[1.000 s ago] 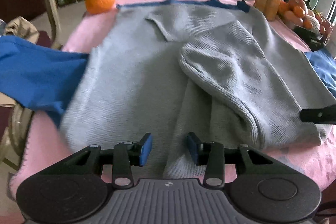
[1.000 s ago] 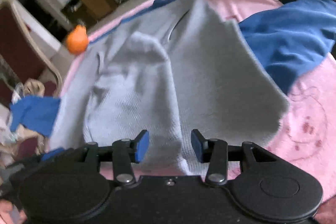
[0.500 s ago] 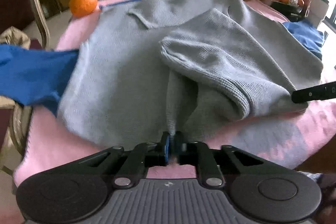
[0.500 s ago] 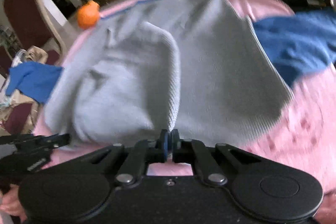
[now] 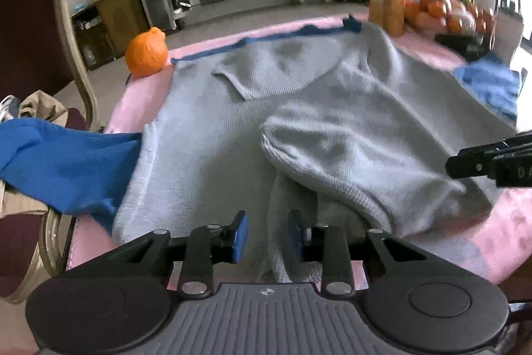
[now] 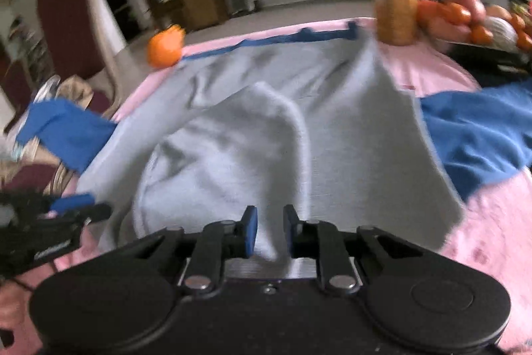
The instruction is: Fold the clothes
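Grey knit sweater [image 5: 212, 135]: soft, limp, light, sleeve folded across; grip thick near hem. Left hand-held gripper [image 5: 264, 235] and right hand-held gripper [image 6: 269, 232] both parted, holding nothing.

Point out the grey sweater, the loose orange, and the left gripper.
grey sweater [image 5: 206, 135]: left wrist view, flat body panel.
orange [image 5: 146, 52]: left wrist view, middle of its peel.
left gripper [image 5: 264, 235]: left wrist view, gap between open fingertips.

Left hand-held gripper [image 5: 264, 235] parted; right hand-held gripper [image 6: 270, 232] parted.
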Tool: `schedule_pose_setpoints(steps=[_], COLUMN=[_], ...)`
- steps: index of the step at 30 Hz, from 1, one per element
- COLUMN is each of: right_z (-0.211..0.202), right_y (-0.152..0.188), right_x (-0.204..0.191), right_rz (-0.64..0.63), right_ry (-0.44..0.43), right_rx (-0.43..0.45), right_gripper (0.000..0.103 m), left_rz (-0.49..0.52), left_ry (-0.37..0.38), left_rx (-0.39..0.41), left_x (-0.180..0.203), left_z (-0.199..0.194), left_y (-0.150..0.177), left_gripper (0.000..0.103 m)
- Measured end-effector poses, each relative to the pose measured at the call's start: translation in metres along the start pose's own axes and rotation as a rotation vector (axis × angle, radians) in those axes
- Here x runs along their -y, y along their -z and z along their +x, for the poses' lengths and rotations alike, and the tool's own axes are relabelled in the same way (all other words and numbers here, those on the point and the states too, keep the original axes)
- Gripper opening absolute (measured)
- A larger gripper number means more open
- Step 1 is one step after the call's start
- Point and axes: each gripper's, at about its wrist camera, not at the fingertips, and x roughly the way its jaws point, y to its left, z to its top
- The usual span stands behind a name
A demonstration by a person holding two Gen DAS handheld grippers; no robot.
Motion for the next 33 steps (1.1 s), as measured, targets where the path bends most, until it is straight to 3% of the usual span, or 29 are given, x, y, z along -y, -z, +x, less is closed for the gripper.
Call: schedule_pose_setpoints(steps=[3,4,8,10,13,14,15,20,26,33], right_z=[0.004,0.014,0.019,0.016,-0.014,-0.024,-0.034,-0.071,-0.088,-0.073], right_y=[0.001,0.004,0.004,0.003,0.000,-0.003,-0.006,-0.029,-0.057,-0.065], right_x=[-0.011,-0.010,-0.005,-0.002,-0.002,-0.001,0.000,-0.008,-0.042,-0.078], right_rz=[-0.044,-0.053,-0.034,-0.001,0.074,0.127,0.184,0.345,0.392,0.412], right_ry=[0.033,0.062,0.057,0.043,-0.002,-0.030,-0.053,-0.159,-0.269,-0.358], right_rx=[-0.082,-0.135,-0.134,-0.123,-0.053,-0.026,-0.001,0.083,0.105,0.082], right_gripper=[0.019,0.018,0.018,0.022,0.039,0.051,0.061,0.076,0.079,0.079], left_rz=[0.029,0.036,0.031,-0.030,-0.145,-0.184,-0.225,-0.490,-0.703,-0.976], left_ry=[-0.022,-0.028,-0.015,0.012,0.032,0.038,0.028,0.005,-0.131,0.013], left_rx=[-0.048,-0.031,-0.025,-0.028,0.019,0.035,0.056,0.149,0.243,0.247], left_x=[0.006,0.006,-0.001,-0.013,-0.041,-0.051,-0.063,-0.153,-0.275,-0.360], left_z=[0.016,0.014,0.008,-0.001,-0.021,-0.028,-0.036,-0.067,-0.085,-0.043], left_y=[0.000,0.002,0.007,0.007,0.004,0.003,0.002,0.002,0.023,0.047], left_gripper=[0.030,0.030,0.033,0.033,0.036,0.036,0.036,0.041,0.046,0.046])
